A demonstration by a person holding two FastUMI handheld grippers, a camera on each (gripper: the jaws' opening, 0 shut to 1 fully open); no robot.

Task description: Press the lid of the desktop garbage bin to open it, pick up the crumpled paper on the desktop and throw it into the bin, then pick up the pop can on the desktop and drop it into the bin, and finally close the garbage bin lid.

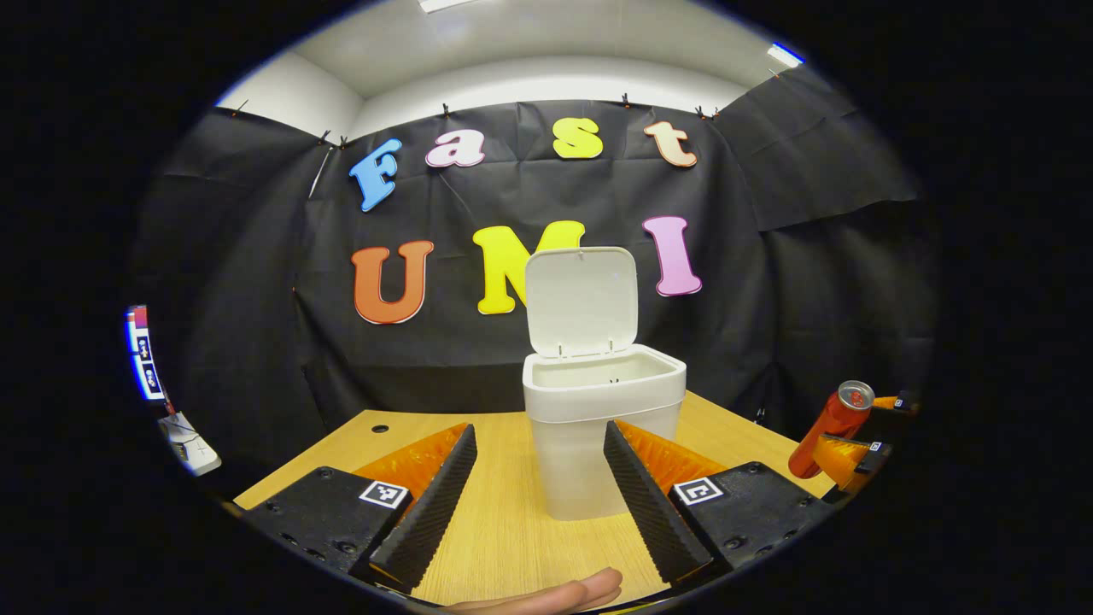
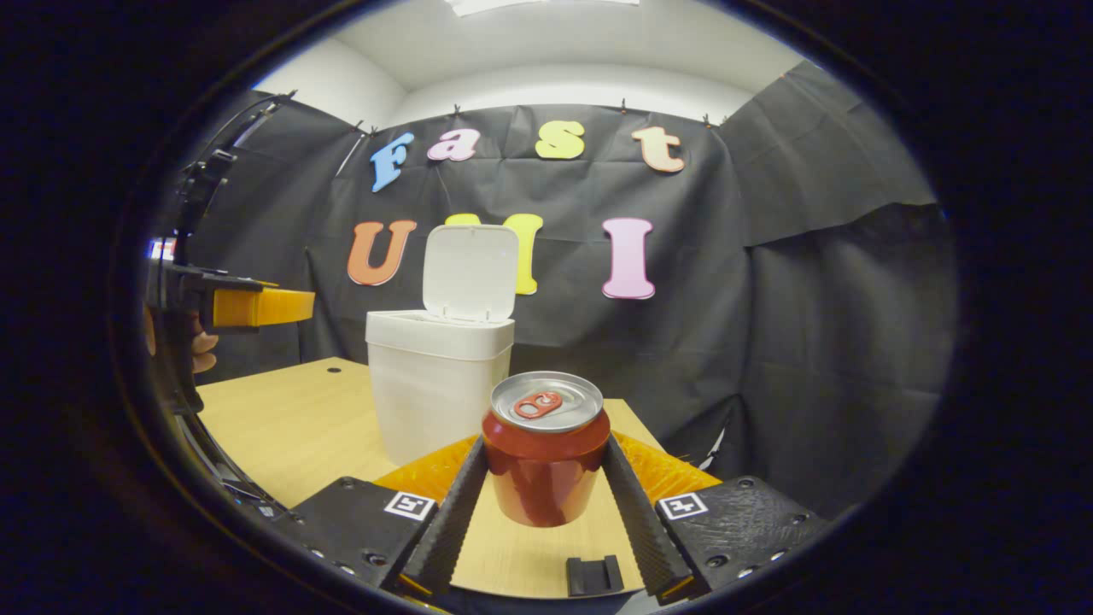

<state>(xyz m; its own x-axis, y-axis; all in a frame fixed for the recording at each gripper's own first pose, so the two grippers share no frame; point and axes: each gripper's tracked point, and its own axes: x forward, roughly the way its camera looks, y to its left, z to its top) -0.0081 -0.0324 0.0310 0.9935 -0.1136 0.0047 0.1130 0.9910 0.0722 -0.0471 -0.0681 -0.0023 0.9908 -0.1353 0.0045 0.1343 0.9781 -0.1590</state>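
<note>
The white desktop bin [image 1: 598, 444] stands on the wooden table [image 1: 495, 530] with its lid [image 1: 581, 299] flipped up and open. My left gripper [image 1: 538, 434] is open just in front of the bin, nothing between its fingers. A red pop can [image 2: 546, 461] with a silver top sits upright between my right gripper's [image 2: 545, 446] fingers, which press on both its sides. The bin [image 2: 440, 393] is ahead and left of the can. From the left gripper view the can [image 1: 832, 427] appears tilted, at the table's right edge. The left gripper [image 2: 256, 307] hovers left of the bin.
The table has a small round hole [image 1: 380, 428] near its far left corner. A white object [image 1: 192, 448] sits off the table's left side. A fingertip [image 1: 564, 591] shows at the bottom edge. Black cloth walls close in behind and to the right.
</note>
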